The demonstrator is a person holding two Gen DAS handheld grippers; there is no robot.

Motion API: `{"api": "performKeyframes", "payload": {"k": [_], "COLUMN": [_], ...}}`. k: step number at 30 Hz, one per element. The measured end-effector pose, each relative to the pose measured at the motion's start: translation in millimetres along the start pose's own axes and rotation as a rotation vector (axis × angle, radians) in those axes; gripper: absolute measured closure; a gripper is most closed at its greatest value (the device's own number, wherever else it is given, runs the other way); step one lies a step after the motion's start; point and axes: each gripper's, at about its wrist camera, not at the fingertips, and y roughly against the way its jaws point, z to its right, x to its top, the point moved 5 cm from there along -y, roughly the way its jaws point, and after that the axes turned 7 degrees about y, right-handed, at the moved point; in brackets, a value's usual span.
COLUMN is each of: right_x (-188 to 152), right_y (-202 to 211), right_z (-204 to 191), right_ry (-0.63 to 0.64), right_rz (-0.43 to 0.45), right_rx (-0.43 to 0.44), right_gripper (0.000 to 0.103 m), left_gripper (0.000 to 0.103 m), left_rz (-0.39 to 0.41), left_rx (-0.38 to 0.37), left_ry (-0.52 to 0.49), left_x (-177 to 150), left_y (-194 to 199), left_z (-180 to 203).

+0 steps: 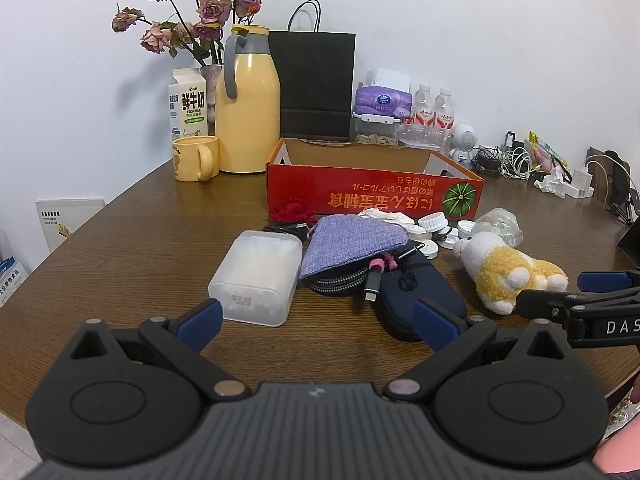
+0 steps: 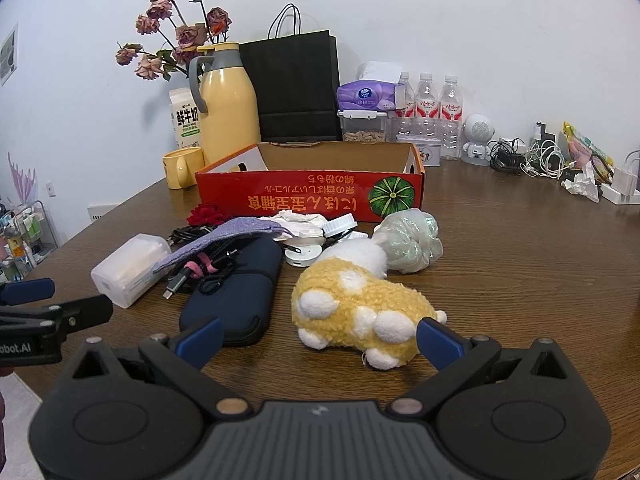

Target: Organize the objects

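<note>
Plush toy [image 2: 352,300] lying lengthwise, head toward red box [image 2: 312,196], both hand-held grippers wide open, empty

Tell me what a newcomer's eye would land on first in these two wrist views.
The red cardboard box, open on top, sits mid-table with a jumble of small items heaped in front of it. The yellow and white plush toy lies on its side just ahead of the open right gripper. Behind the box, against the wall, stands a tall yellow thermos jug beside wilted pink roses.
</note>
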Motion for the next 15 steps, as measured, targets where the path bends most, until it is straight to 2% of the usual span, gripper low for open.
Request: {"api": "performKeyframes", "payload": {"k": [15], "right_x": [0.8], "right_y": [0.4], "right_z": [-2.6], "right_ry": [0.003], "right_rz": [0.0], "right_rx": [0.001], "right_gripper": [0.0], "left_gripper": [0.0], "left_rz": [-0.003], "left_rx": [-0.002], "left_ry": [0.008], "left_x": [-5.5], "left_y": [0.1], "left_z": [0.9]}}
